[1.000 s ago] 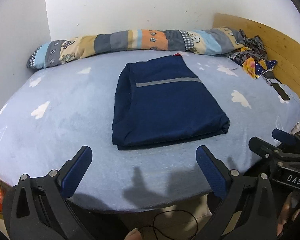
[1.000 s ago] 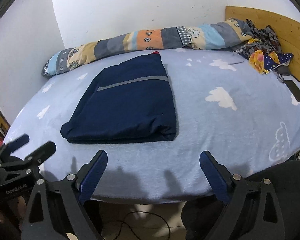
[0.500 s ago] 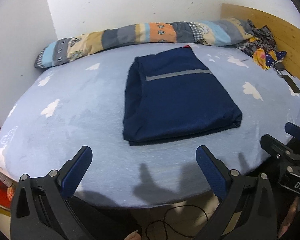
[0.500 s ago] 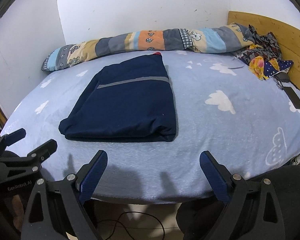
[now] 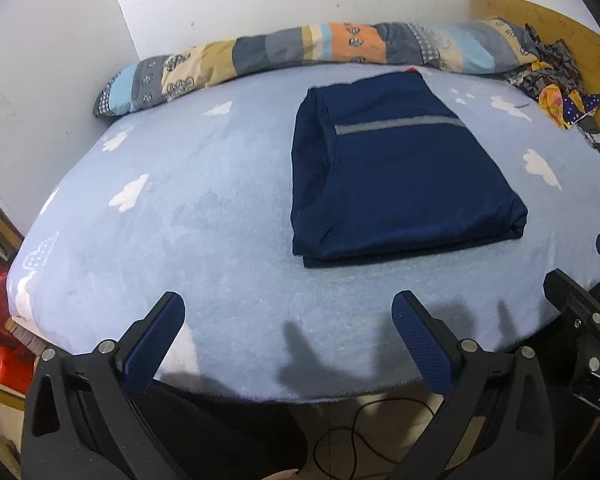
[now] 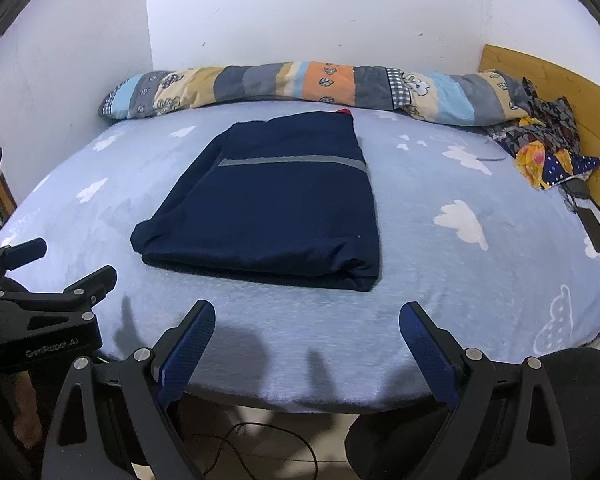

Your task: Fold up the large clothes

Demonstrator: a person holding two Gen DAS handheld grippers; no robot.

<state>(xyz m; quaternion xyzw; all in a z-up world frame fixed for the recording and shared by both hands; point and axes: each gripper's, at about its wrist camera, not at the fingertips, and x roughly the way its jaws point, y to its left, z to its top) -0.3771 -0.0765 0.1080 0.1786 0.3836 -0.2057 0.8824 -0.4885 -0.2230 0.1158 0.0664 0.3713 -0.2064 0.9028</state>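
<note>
A navy garment with a grey stripe lies folded into a rectangle on the light blue bed. It also shows in the right wrist view. My left gripper is open and empty, held back over the bed's near edge, apart from the garment. My right gripper is open and empty, also over the near edge. Each gripper shows at the side of the other's view: the right gripper, the left gripper.
A rolled patchwork quilt lies along the far wall. Colourful clothes are heaped by the wooden headboard at the right, with a dark phone near them. A cable lies on the floor below.
Both grippers have drawn back and shifted a little, so the bed and garment sit slightly farther in view. The garment has not moved. Both grippers stay open.
</note>
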